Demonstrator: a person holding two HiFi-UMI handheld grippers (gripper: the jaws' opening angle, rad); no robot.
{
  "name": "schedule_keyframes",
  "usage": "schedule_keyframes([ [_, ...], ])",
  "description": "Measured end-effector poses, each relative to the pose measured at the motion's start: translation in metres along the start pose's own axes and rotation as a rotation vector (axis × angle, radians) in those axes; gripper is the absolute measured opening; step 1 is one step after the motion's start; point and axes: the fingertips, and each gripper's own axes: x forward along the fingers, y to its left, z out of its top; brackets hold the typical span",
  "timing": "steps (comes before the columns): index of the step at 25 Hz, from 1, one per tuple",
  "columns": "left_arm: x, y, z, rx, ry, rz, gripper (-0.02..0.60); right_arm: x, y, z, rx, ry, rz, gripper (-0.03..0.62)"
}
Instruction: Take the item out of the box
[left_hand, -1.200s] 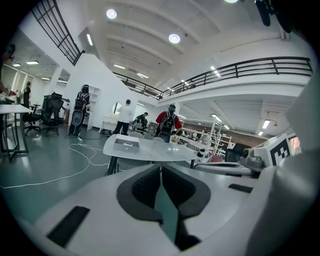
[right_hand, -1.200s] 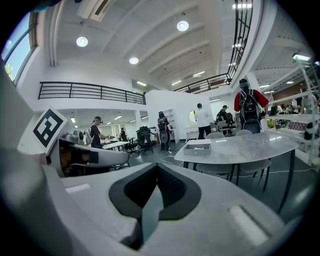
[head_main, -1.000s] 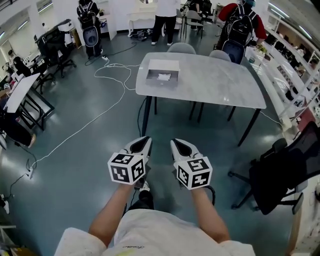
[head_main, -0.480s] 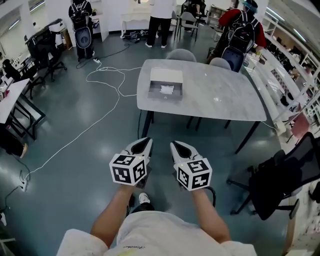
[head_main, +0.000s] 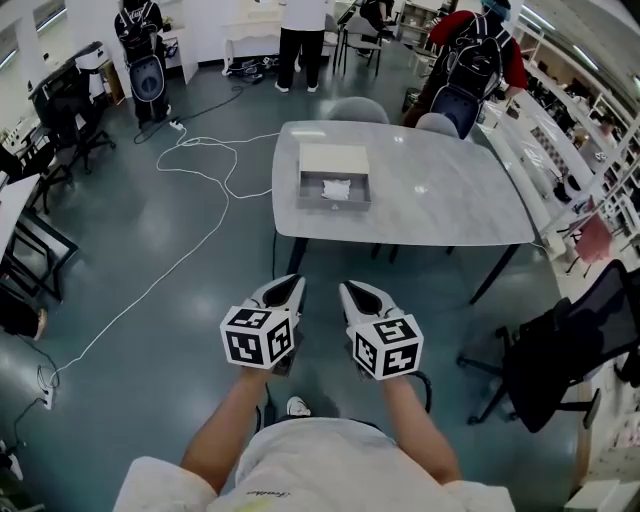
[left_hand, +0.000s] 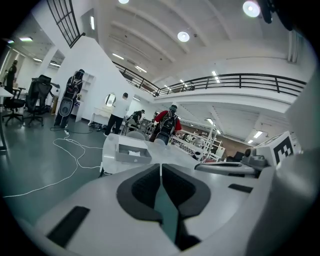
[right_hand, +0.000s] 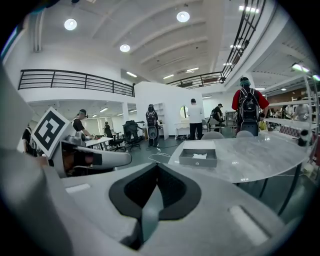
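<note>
Box (head_main: 334, 203) broadside toward person; white item (head_main: 337, 187) inside.

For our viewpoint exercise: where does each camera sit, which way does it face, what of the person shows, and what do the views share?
Head view: on the head, facing steeply down and forward; shows forearms, left gripper, right gripper, table ahead.
Left gripper view: on the left gripper, facing along its shut jaws toward the table; right gripper at right.
Right gripper view: mirrored, jaws shut; left gripper at left.
Shared: all show the box on the table.
</note>
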Motion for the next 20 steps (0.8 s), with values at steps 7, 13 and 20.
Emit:
schedule_keyframes([
  [7, 0.023, 0.021, 0.01, 0.014, 0.016, -0.031, 0.02, 0.028, -0.008, 0.01, 0.011, -0.007, -0.029, 0.005],
  [13, 0.045, 0.033, 0.013, 0.034, 0.038, -0.04, 0.02, 0.047, -0.025, 0.009, 0.036, -0.014, -0.043, 0.005],
  [20, 0.094, 0.044, 0.02, 0.067, 0.079, -0.036, 0.02, 0.078, -0.064, 0.016, 0.065, -0.022, -0.041, 0.005],
])
